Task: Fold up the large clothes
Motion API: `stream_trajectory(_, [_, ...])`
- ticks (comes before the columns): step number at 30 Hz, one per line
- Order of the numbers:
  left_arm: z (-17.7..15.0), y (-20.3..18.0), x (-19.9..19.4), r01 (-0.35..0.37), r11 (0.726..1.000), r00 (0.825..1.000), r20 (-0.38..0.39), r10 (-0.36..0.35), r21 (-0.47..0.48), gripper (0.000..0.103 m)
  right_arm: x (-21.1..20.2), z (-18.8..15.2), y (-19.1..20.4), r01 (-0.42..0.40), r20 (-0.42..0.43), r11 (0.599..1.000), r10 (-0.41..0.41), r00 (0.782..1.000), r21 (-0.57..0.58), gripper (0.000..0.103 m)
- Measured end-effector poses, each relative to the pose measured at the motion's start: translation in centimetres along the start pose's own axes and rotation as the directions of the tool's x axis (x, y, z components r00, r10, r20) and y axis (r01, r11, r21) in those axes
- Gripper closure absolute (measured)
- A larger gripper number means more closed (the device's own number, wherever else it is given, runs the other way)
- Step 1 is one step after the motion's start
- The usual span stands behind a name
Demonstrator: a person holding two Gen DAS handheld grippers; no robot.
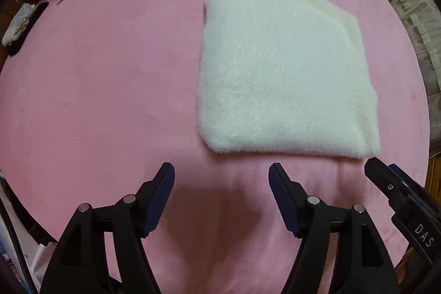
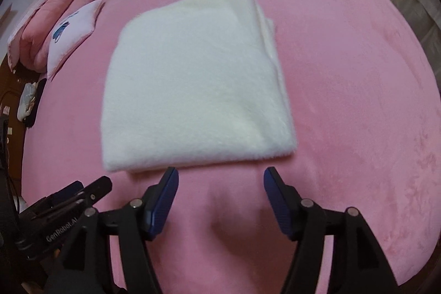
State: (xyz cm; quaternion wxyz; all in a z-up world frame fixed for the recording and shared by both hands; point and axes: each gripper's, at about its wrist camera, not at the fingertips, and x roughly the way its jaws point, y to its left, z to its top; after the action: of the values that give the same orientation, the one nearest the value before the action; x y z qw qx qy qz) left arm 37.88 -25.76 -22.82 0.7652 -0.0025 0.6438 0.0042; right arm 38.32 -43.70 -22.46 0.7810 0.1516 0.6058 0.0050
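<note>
Both tongs, left (image 1: 222,178) and right (image 2: 220,181), you are holding spread and empty near the folded white fleece (image 2: 193,81) lying on the bed (image 2: 358,73).

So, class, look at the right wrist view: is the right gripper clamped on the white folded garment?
No, the right gripper is open above the pink bedspread, clear of the white folded garment.

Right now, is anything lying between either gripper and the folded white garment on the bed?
Nothing visible does. The left gripper and right gripper both stand open just short of the garment's near edge, with only bare pink bedspread in between. The pillows lie far off to the side.
</note>
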Motion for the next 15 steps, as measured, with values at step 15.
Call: stream_trajectory(15, [1.4,-1.2,-2.9,-0.007,0.999,1.000,0.017,0.007,0.041,0.014,-2.4,1.3,2.0,0.027,-0.023,0.998,-0.029,0.999,-0.060,0.030])
